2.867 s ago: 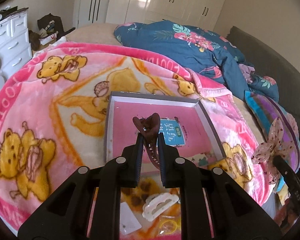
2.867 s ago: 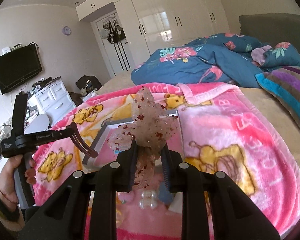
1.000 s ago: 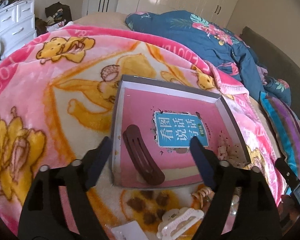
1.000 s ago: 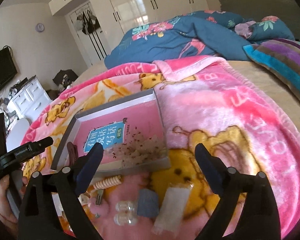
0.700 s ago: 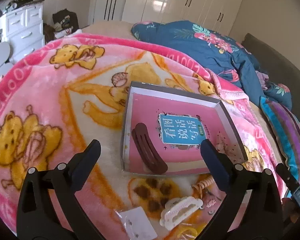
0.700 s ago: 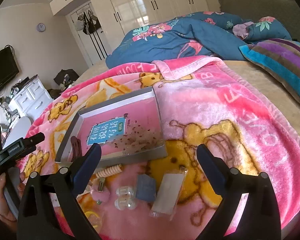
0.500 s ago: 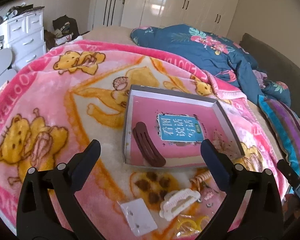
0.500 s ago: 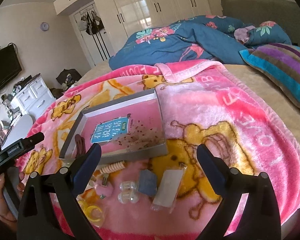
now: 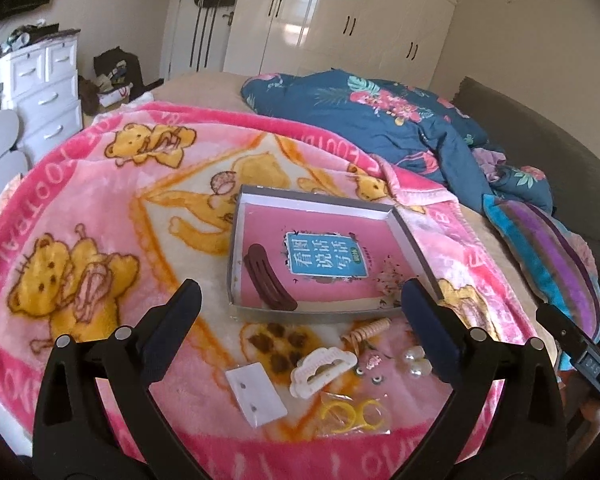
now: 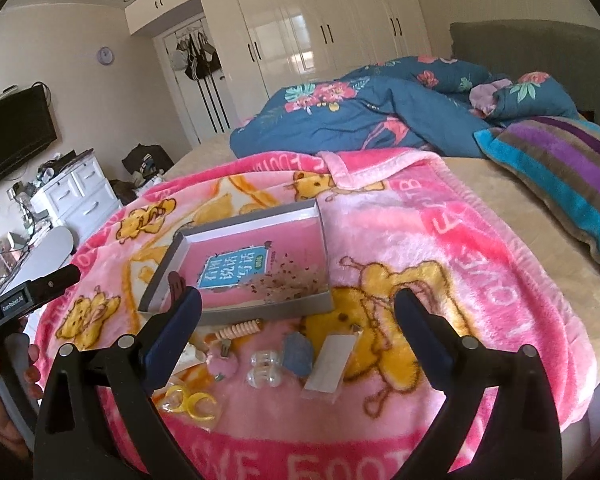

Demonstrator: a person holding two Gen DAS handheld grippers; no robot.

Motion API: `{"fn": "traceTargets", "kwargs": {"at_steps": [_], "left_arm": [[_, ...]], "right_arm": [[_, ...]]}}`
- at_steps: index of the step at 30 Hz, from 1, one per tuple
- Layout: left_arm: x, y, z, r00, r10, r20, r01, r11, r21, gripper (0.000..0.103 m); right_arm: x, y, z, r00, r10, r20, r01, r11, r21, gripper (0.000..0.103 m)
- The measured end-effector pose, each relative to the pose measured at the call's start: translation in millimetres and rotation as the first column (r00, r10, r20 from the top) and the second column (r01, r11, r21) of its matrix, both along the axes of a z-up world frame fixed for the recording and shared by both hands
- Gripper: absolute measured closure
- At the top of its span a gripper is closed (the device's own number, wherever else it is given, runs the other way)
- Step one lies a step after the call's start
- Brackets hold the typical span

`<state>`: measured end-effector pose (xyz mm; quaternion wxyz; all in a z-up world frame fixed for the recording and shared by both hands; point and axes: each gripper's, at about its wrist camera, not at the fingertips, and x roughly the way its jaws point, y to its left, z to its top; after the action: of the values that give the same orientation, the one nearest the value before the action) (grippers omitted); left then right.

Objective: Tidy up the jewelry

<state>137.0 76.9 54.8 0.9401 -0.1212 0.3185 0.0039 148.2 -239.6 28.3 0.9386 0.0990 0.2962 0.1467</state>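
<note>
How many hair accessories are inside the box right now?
2: a brown hair clip at the box's near left corner and a sheer speckled bow at its near right corner.

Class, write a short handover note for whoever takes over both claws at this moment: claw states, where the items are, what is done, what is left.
Left claw: open, empty. Right claw: open, empty.
Done: brown clip and speckled bow lie in the tray.
Left, on the blanket in front of the tray: white clip, coil tie, yellow rings, pearl beads, earring card, blue piece, clear packet.
Next, probably the white clip.
</note>
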Motion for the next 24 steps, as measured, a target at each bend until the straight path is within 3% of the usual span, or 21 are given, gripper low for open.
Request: {"fn": "traceTargets", "kwargs": {"at_steps": [14, 24], "left_arm": [[-31.6, -15.6, 21.7, 0.999, -0.032, 0.017, 0.031, 0.999, 0.032, 0.009], [-52.2, -28.2, 25.7, 0.998, -0.058, 0.021, 0.056, 0.996, 0.069, 0.009]], "right_arm": [[-37.6, -8.2, 31.9, 0.997, 0.04, 0.07, -0.04, 0.999, 0.004, 0.006], [-56.0, -11.9, 38.1, 0.994, 0.069, 0.089, -0.069, 0.998, 0.001, 0.006]]}}
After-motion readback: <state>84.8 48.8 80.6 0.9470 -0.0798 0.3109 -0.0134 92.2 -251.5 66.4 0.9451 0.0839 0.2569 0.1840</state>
